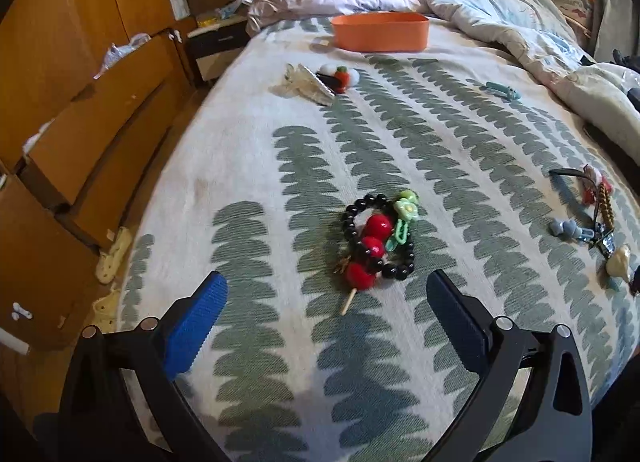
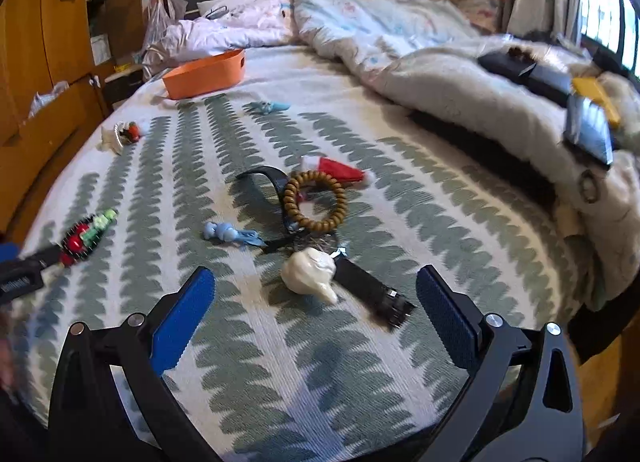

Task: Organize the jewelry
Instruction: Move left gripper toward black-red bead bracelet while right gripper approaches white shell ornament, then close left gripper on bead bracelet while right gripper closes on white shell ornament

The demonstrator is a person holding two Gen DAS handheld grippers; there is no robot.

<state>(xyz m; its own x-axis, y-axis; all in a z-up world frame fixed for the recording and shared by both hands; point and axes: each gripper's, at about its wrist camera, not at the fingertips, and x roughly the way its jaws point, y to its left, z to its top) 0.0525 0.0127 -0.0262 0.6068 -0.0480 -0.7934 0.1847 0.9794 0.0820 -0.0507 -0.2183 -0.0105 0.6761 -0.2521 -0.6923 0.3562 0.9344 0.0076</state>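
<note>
Green-and-white bedspread (image 1: 248,150) lies bare on both sides of the released left gripper (image 1: 326,298); just ahead sits a black bead bracelet (image 1: 378,238) tangled with red balls. The right gripper (image 2: 316,294), also spread, faces a cream shell clip (image 2: 310,274), with the orange basket (image 2: 204,74) far ahead-left.

A bed with a leaf-patterned cover (image 1: 248,130) carries everything. An orange bin (image 1: 380,32) sits at the far end, just in front of a rumpled duvet (image 1: 480,2). Nearer than the bin lie a pale claw clip with a strawberry clip (image 1: 320,80) and a teal clip (image 1: 500,91). Well away from the bin lie a black bead bracelet with red balls (image 1: 372,246), a coiled brown hair tie (image 2: 316,202), a cream shell-shaped piece (image 2: 308,272) and a blue clip (image 2: 228,233).
</note>
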